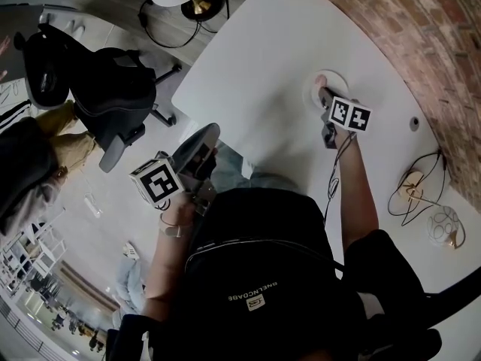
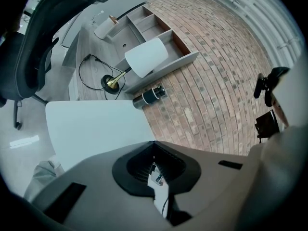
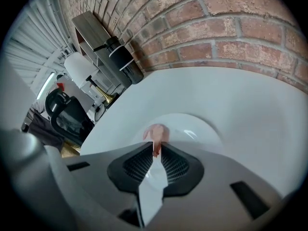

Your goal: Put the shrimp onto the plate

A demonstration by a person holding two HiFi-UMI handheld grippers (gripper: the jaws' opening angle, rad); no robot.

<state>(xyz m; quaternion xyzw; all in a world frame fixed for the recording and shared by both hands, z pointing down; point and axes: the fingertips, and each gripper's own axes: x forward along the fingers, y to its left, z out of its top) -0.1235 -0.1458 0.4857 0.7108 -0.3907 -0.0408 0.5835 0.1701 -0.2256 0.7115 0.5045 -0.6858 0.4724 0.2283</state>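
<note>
Since our right gripper point(image 3: 155, 147) is clamped on the shrimp point(image 3: 157, 132) just over the plate point(image 3: 199, 128), we reckon only the drop is left, and our left gripper point(image 2: 154, 143) sits closed, empty, well away from it.

Right tongs point(image 1: 324, 94) extended forward, pinching shrimp point(image 3: 157, 133) — left tongs point(image 1: 204, 138) held near torso, jaws together.

The head view looks steeply down on the table point(image 1: 285, 59) from above its near edge, with the wall point(image 1: 421, 43) beyond. The left gripper view sits off the table's point(image 2: 96, 129) near edge, well back, facing across it to the wall point(image 2: 216, 81). The right gripper view hangs low over the table point(image 3: 250, 109), close on the plate point(image 3: 211, 129), facing the wall point(image 3: 231, 28). All three share table and wall; head and right views share the plate point(image 1: 312, 95).
</note>
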